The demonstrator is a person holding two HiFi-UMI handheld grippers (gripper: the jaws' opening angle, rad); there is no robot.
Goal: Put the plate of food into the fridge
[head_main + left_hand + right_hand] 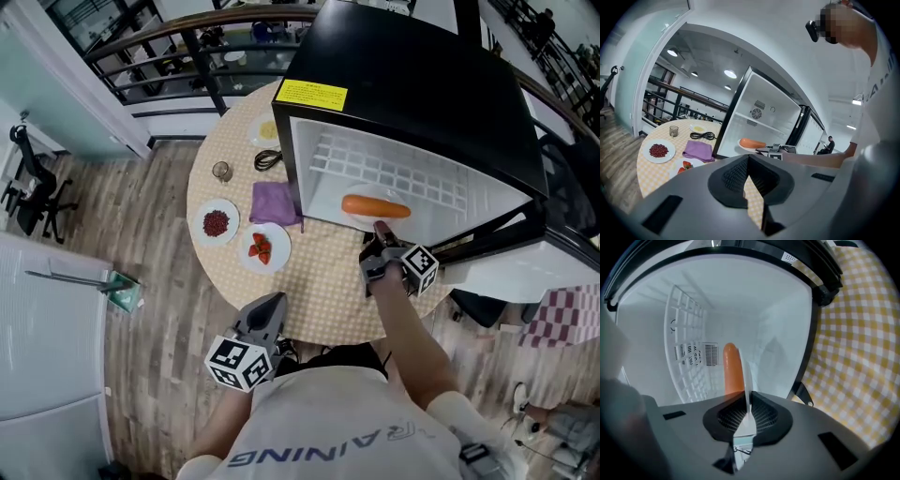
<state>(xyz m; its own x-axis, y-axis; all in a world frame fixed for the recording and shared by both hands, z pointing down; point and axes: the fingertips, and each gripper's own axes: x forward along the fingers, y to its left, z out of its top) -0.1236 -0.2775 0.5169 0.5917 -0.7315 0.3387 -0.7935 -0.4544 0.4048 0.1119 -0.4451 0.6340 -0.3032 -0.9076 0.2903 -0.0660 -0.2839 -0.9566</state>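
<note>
A white plate (748, 376) carrying an orange carrot (375, 207) is just inside the open black fridge (412, 94), low in its white interior. My right gripper (380, 231) reaches into the fridge mouth and is shut on the plate's near rim; in the right gripper view the rim runs edge-on between the pads, with the carrot (732, 369) beyond it. My left gripper (272, 307) hovers at the near edge of the round checked table (328, 291), shut with nothing in it. In the left gripper view the carrot (752, 143) and fridge show ahead.
On the table left of the fridge are a plate of red beans (217, 224), a plate of strawberries (262, 247), a purple cloth (275, 202), a small glass (222, 171), a black cable (268, 159) and a small dish (267, 131). The fridge door (525, 253) swings out right.
</note>
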